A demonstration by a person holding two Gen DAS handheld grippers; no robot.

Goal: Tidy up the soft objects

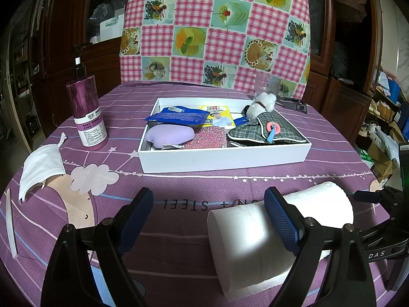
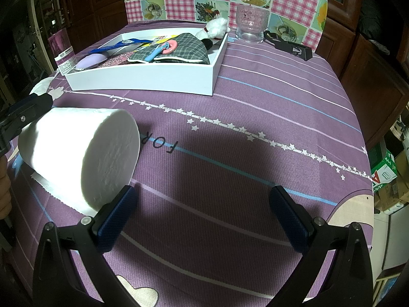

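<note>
- A white face mask (image 1: 42, 165) is seen lying flat at the left edge of the purple tablecloth (image 1: 194, 186).
- A purple pump bottle (image 1: 85, 107) is stood upright just behind the mask, well apart from the tray.
- The left gripper (image 1: 208, 220) is held wide open above the cloth; nothing is gripped between its blue pads. Its right finger (image 1: 281, 220) is seen across the front of the paper roll, and contact cannot be told.
- A white tray (image 1: 222, 157) is placed mid-table; in it are laid a lilac pouch (image 1: 170, 134), a blue packet (image 1: 179, 116), a pink glittery pad (image 1: 207, 138), a grey checked cloth (image 1: 263, 130) and, at the back right corner, a white plush toy (image 1: 263, 105).
- A white paper roll (image 2: 79, 153) is laid on its side on the cloth in front of the tray, outside it, between the two grippers.
- The right gripper (image 2: 202, 209) is held wide open and empty; its left finger (image 2: 115, 212) is just beside the roll's flat end.
- A clear glass (image 2: 251, 23) is stood behind the tray's right corner.
- A black clip (image 2: 291, 44) is laid to the right of the glass.
</note>
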